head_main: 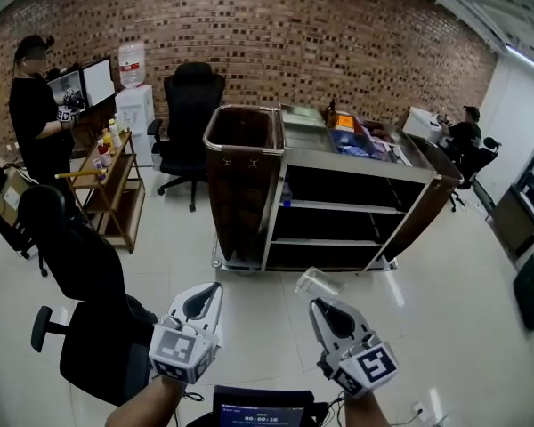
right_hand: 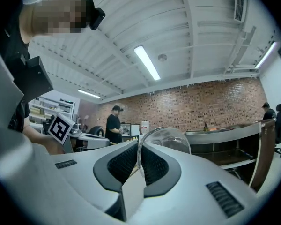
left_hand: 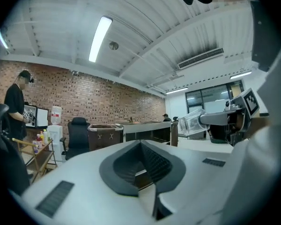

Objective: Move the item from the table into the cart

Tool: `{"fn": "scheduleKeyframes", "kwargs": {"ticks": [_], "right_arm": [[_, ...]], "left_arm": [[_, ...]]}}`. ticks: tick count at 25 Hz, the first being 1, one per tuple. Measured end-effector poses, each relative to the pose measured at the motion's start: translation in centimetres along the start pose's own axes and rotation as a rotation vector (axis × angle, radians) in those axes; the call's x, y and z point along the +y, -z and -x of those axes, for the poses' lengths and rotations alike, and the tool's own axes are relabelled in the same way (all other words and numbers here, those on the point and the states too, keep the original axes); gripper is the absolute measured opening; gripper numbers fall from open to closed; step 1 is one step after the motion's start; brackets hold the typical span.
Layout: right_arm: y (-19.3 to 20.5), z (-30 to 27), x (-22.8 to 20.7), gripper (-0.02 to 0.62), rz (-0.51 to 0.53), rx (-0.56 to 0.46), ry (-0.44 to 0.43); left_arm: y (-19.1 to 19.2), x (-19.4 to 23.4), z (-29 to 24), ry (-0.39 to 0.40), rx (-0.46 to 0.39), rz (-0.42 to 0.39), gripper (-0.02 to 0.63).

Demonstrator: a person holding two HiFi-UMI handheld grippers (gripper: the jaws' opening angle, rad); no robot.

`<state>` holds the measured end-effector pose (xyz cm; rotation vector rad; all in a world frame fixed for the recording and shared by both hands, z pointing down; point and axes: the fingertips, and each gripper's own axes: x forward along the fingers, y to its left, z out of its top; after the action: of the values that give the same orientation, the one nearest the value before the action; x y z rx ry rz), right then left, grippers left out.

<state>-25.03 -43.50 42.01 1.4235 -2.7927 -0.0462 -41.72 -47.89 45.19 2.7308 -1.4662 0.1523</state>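
Clear, colourless cup (head_main: 319,283), tilted in mid-air over the white floor tiles (head_main: 258,332), on the near side of the cart (head_main: 276,205) and well short of it. Gripped by the thin wall at its rim between the pads of the right gripper (head_main: 322,308), jaws closed tight on that wall, body of the cup (right_hand: 167,139) projecting beyond the fingertips.

Left gripper (head_main: 210,297): jaws fully together, nothing between them; held beside the right gripper, apart from it, at about the same height.

Cart: metal frame, open dark shelves facing the camera, dark brown bin (head_main: 240,172) at the left end with its mouth open, assorted small goods (head_main: 343,123) on the top deck toward the right end.

Background: brick wall (head_main: 294,34); black office chair (head_main: 189,105) left of the cart; water dispenser (head_main: 133,96) beside that chair; wooden trolley (head_main: 116,185) with bottles on its top; person (head_main: 36,114) in black standing at the far left.
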Motion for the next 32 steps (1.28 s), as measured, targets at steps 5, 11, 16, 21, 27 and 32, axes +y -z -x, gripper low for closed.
{"fn": "scheduleKeyframes", "kwargs": {"ticks": [5, 11, 16, 21, 27, 32], "right_arm": [[1.3, -6.1, -11.1, 0.002, -0.004, -0.007, 0.090], [0.6, -10.6, -25.5, 0.002, -0.011, -0.033, 0.096], [0.2, -15.3, -35.1, 0.002, -0.024, -0.043, 0.078], [-0.6, -21.0, -42.1, 0.002, -0.005, -0.036, 0.064], [-2.3, -28.9, -48.7, 0.002, -0.011, -0.055, 0.110], [-4.7, -35.5, -52.9, 0.002, 0.013, -0.050, 0.134]], "left_arm": [[0.3, 2.4, -13.2, 0.065, 0.001, -0.004, 0.000], [-2.6, 1.8, -28.3, 0.063, 0.014, 0.000, 0.000], [-6.0, 2.4, -38.5, 0.064, -0.007, -0.048, 0.000], [-9.6, 4.3, -47.3, 0.101, -0.050, -0.168, 0.000], [-12.1, 9.3, -56.5, 0.163, -0.042, -0.189, 0.000], [-13.8, 14.4, -62.6, 0.189, -0.040, -0.155, 0.000]]}}
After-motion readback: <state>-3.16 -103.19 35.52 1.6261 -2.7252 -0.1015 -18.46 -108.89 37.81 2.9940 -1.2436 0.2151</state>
